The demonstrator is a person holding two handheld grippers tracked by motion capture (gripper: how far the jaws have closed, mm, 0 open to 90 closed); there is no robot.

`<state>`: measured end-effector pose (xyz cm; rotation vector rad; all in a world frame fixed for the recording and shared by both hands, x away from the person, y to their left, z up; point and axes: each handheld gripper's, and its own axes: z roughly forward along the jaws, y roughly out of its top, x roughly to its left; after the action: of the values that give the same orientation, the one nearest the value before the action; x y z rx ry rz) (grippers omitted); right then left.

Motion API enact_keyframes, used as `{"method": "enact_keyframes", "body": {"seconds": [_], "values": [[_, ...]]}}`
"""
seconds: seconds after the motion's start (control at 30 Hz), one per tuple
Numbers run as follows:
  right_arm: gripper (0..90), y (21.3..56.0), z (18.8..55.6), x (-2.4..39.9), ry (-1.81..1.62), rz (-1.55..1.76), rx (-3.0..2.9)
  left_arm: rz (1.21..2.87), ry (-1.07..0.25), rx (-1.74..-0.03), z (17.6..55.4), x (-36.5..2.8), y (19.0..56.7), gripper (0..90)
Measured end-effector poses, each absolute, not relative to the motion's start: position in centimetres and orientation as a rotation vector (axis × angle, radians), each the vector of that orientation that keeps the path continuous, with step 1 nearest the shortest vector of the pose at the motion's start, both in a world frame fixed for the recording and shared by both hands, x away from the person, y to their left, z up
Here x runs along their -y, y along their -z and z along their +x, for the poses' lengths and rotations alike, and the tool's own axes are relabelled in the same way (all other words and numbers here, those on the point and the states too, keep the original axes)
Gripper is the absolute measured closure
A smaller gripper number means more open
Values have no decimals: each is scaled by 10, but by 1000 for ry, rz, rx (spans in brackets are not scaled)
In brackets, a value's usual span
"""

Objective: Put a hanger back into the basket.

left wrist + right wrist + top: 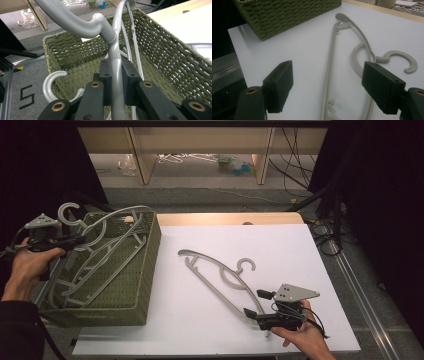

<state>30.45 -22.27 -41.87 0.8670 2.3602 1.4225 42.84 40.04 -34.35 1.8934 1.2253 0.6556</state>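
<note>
Beside the woven olive-green basket [145, 270], on its right, a grey plastic coat hanger [215, 275] lies flat on the white table sheet [300, 255], long axis diagonal, hook [246, 265] pointing away from the basket. Light, stiff and likely slippery (best taken by its straight bar). Right gripper [328, 83] stands released astride it; left gripper [116, 82] clenches another grey hanger [100, 25] over the basket.

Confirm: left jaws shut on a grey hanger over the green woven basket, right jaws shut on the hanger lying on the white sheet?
Not quite. The right gripper is open: in the right gripper view its jaws stand wide apart either side of the hanger on the white sheet, not touching it. The rest holds: the left gripper is shut on a grey hanger over the green woven basket.
</note>
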Motion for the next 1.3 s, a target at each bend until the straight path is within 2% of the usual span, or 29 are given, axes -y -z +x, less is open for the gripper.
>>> {"method": "enact_keyframes", "body": {"seconds": [0.47, 0.6, 0.63, 0.73, 1.03, 1.3], "values": [[264, 420, 305, 222, -1417, 876, -2360, 1919, -641, -1190, 424, -406, 351, 801], [264, 420, 305, 222, -1416, 877, -2360, 1962, -628, -1184, 426, -405, 357, 800], [264, 420, 305, 222, -1414, 878, -2361, 2016, -620, -1165, 427, -407, 358, 800], [265, 419, 305, 223, -1417, 871, -2363, 1970, -597, -1195, 429, -400, 365, 798], [264, 419, 304, 223, -1416, 880, -2367, 2089, -535, -1227, 438, -391, 377, 788], [264, 419, 305, 223, -1416, 869, -2365, 2059, -536, -1276, 437, -395, 389, 784]]}}
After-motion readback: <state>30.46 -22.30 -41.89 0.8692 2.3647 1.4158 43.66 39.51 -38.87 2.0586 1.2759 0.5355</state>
